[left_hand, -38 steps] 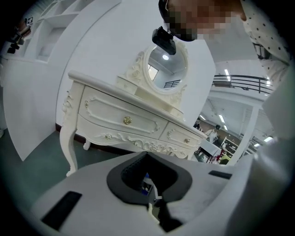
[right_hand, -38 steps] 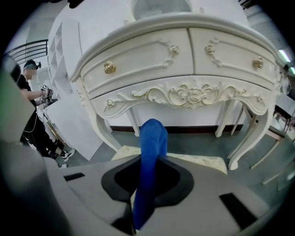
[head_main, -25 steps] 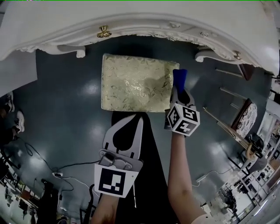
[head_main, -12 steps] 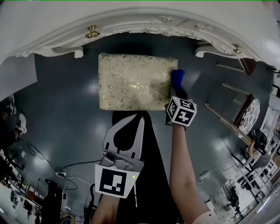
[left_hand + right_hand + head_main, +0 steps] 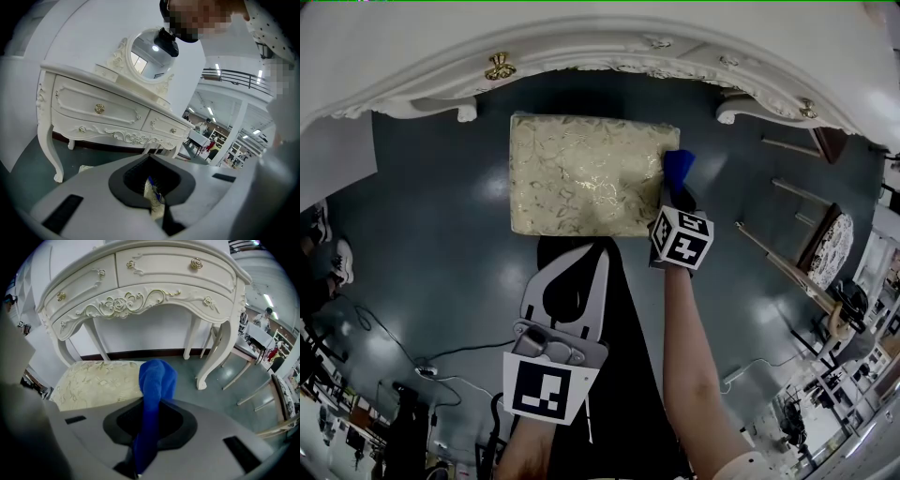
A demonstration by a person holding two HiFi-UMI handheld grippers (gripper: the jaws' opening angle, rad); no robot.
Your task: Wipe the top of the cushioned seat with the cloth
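Gripping, right claw (image 5: 679,195): the jaws are closed on the blue cloth (image 5: 157,380), which runs up between them and stands out past the tips in a rounded fold.
Cloth against seat: the fold sits at the right-hand end of the cushioned seat (image 5: 581,187), near its far corner; whether it presses on the fabric cannot be told.
Seat from the right claw: ahead and to the left, a pale rectangular top with a leafy pattern.
Left claw (image 5: 596,261): the jaws are drawn together with only a thin slit between them, and they hold nothing. It hangs to the left of the right claw and nearer the person.
Seat from the left claw: straight ahead, just past the tips. A sliver of patterned fabric and a speck of blue show through the slit in the left gripper view.
Dressing table (image 5: 154,291): beyond the seat from both claws, white and carved, with gold drawer knobs and a round mirror (image 5: 149,56) on top.
Floor (image 5: 441,216): dark and glossy, under the seat and both claws.
Forearm (image 5: 689,356): bare, trailing back from the right claw.
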